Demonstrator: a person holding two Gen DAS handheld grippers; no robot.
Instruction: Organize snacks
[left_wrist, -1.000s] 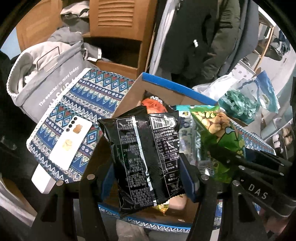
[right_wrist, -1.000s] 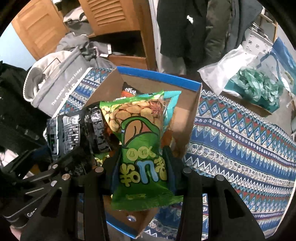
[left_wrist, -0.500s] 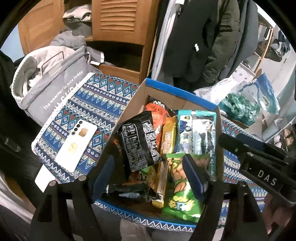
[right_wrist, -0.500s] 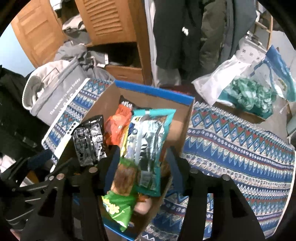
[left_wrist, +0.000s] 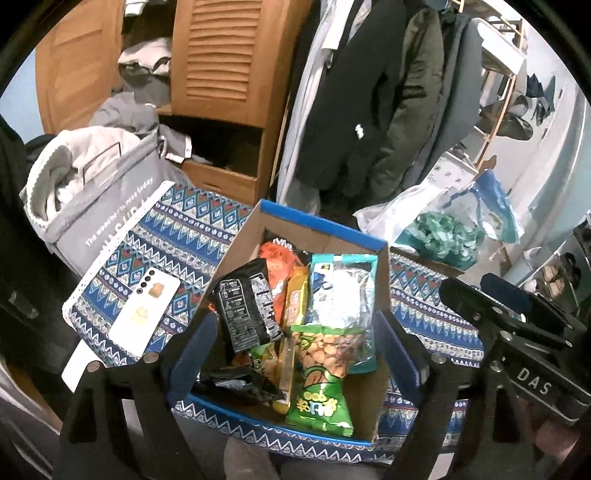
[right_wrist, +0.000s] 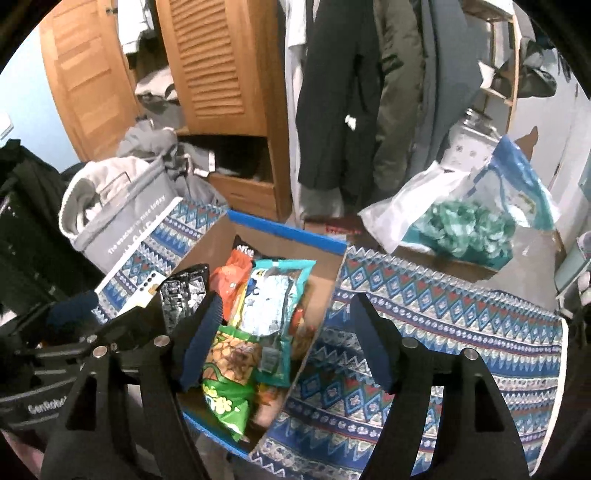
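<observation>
A blue-rimmed cardboard box (left_wrist: 325, 225) on the patterned cloth holds several snack packets. In the left wrist view a black packet (left_wrist: 247, 310) leans at the box's left, a green peanut packet (left_wrist: 321, 373) lies in front, a teal-and-silver packet (left_wrist: 341, 295) behind it, and orange packets (left_wrist: 280, 269) at the back. My left gripper (left_wrist: 291, 354) is open and empty above the box's near side. My right gripper (right_wrist: 284, 343) is open and empty above the box (right_wrist: 288, 229), over the green packet (right_wrist: 229, 373) and teal packet (right_wrist: 273, 299).
A white phone (left_wrist: 144, 310) lies on the cloth left of the box. A grey bag (left_wrist: 92, 192) stands at the back left, a wooden wardrobe (left_wrist: 221, 66) and hanging coats (left_wrist: 369, 92) behind. A clear bag of teal items (right_wrist: 465, 225) sits at the back right. Patterned cloth (right_wrist: 443, 332) spreads right.
Both grippers have opened and pulled back and up. The black packet left my left gripper and the green packet left my right gripper; both now lie in the box.
</observation>
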